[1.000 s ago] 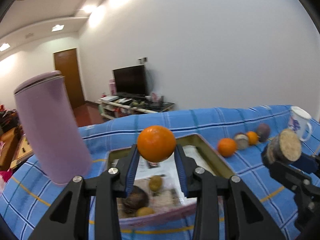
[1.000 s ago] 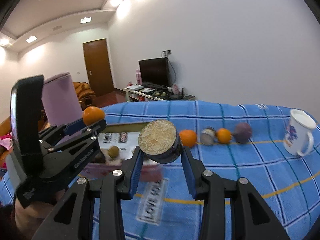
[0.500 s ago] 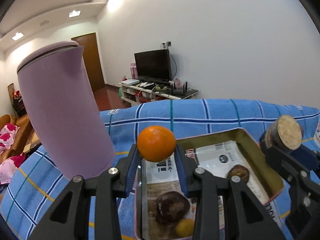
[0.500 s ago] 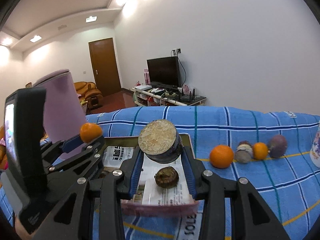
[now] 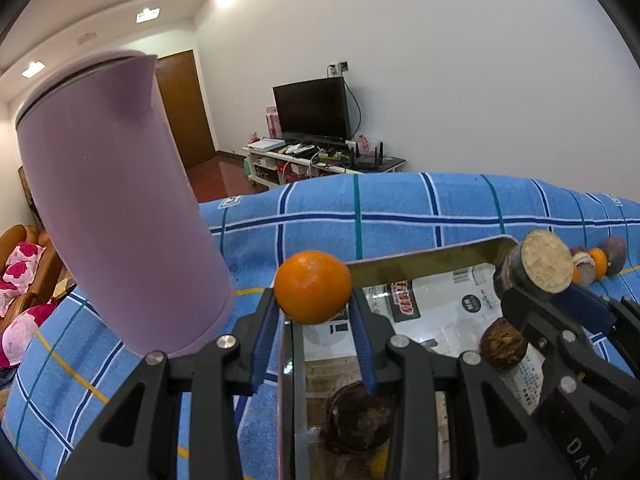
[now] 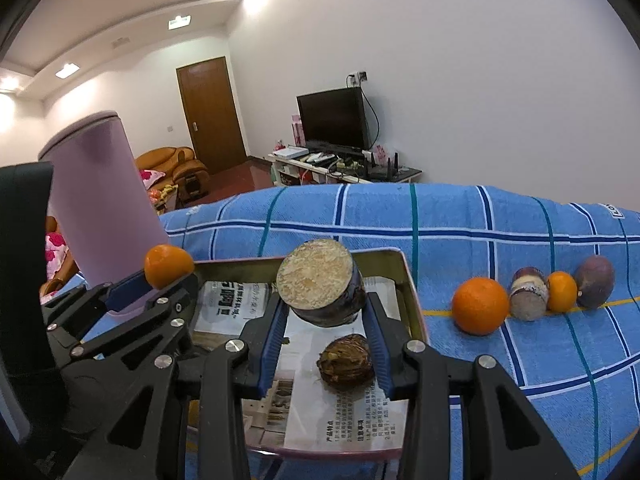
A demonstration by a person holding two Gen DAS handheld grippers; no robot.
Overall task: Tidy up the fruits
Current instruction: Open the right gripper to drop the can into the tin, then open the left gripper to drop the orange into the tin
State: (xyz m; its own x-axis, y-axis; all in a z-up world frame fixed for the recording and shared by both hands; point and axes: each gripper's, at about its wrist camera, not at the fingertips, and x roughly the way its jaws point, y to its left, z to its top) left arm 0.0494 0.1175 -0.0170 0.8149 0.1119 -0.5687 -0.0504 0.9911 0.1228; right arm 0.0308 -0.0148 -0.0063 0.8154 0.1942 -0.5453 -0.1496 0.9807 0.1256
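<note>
My left gripper (image 5: 314,312) is shut on an orange (image 5: 313,287) and holds it above the left edge of a metal tray (image 5: 424,260) lined with printed paper. My right gripper (image 6: 326,320) is shut on a cut dark fruit with a pale face (image 6: 320,282) and holds it above the tray (image 6: 412,292). The left gripper with its orange (image 6: 168,266) shows at the left of the right wrist view. In the tray lie a brown wrinkled fruit (image 6: 346,362) and a dark round fruit (image 5: 356,416).
A tall lilac cylinder (image 5: 108,200) stands left of the tray on the blue checked cloth (image 6: 480,216). Right of the tray lies a row of fruits: an orange (image 6: 480,311), a cut fruit (image 6: 529,298), a small orange (image 6: 562,291) and a purple fruit (image 6: 595,281).
Both grippers have moved left with their fruits, from beside the tray to above it. The lilac cylinder looms larger and the white mug has left the views.
</note>
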